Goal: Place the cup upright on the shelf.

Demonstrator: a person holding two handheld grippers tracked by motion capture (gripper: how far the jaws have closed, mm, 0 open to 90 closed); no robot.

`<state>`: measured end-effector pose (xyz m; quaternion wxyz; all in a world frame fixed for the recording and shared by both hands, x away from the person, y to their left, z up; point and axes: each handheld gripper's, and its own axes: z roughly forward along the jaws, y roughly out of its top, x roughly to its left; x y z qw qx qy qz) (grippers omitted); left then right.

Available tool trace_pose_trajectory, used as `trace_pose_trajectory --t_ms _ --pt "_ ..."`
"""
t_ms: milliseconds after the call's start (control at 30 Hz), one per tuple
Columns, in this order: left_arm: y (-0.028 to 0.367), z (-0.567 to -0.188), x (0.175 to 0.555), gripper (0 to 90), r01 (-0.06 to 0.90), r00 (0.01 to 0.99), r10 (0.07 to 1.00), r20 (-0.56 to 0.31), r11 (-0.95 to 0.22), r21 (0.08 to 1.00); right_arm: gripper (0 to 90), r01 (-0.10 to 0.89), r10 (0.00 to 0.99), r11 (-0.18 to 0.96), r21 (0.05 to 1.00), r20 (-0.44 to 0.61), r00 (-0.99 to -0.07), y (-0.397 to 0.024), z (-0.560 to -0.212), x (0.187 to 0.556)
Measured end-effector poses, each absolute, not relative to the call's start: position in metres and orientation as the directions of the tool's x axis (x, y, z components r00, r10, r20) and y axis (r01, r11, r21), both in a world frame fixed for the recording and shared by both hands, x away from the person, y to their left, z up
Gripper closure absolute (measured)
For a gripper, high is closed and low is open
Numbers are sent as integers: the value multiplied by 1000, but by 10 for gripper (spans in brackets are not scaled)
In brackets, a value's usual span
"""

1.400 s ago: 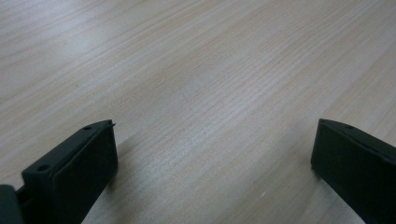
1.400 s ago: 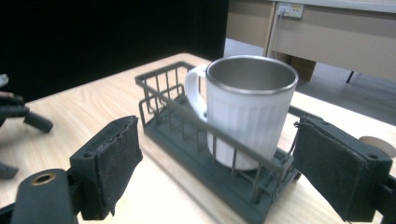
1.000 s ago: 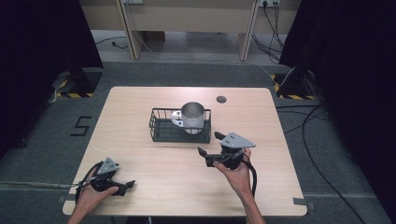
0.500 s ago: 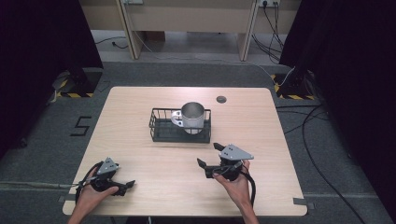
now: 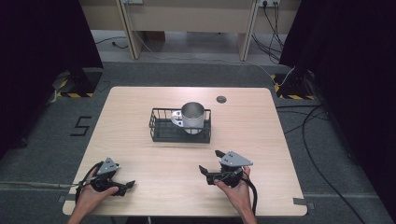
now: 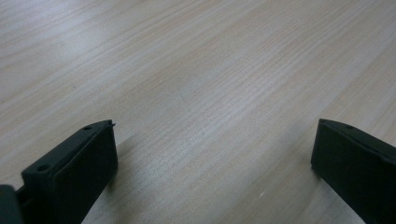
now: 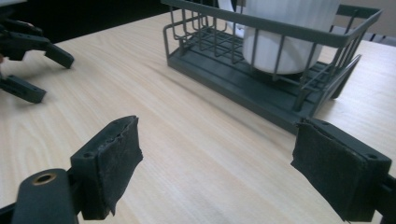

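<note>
A white metal mug (image 5: 193,116) stands upright in a dark wire basket (image 5: 161,131) at the table's middle back. My right gripper (image 5: 209,160) is held low over the table in front of the basket, to its right, pointing left and back. In the right gripper view its jaws (image 7: 215,135) stand wide apart with bare wood between them, and the basket (image 7: 261,93) with the mug (image 7: 285,37) lies just ahead. My left gripper (image 5: 125,176) rests at the front left, open over bare wood (image 6: 212,140). It also appears far left (image 7: 56,78) in the right gripper view.
A dark round grommet (image 5: 221,99) sits in the tabletop (image 5: 140,102) behind the basket. Cables trail from both grippers over the near edge. Grey carpet with a number mark (image 5: 80,126) and floor cables surrounds the table.
My right gripper has come down and back toward the near edge, away from the basket. The left gripper, the mug and the basket have stayed put.
</note>
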<state>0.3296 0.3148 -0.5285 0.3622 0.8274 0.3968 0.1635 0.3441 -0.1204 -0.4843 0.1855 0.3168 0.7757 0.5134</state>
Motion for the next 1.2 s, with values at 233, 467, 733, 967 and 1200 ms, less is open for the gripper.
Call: trace_pose_trajectory --t_ms 233,467,733,967,1200 --pt "315 -529 330 0 538 632 775 -17 -423 729 151 325 688 305 895 29 -725 -124 -491 335" --pt "315 -529 330 0 538 632 775 -17 -423 729 151 363 695 300 882 58 -716 -132 -498 329" --pt "315 -529 330 0 538 632 775 -17 -423 729 150 402 712 311 861 69 -698 -145 -507 322" --pt "315 -529 330 0 538 632 775 -17 -423 729 151 432 729 327 840 67 -681 -155 -512 316" --pt "315 -528 330 0 538 632 775 -17 -423 729 151 450 738 335 828 66 -671 -160 -516 313"
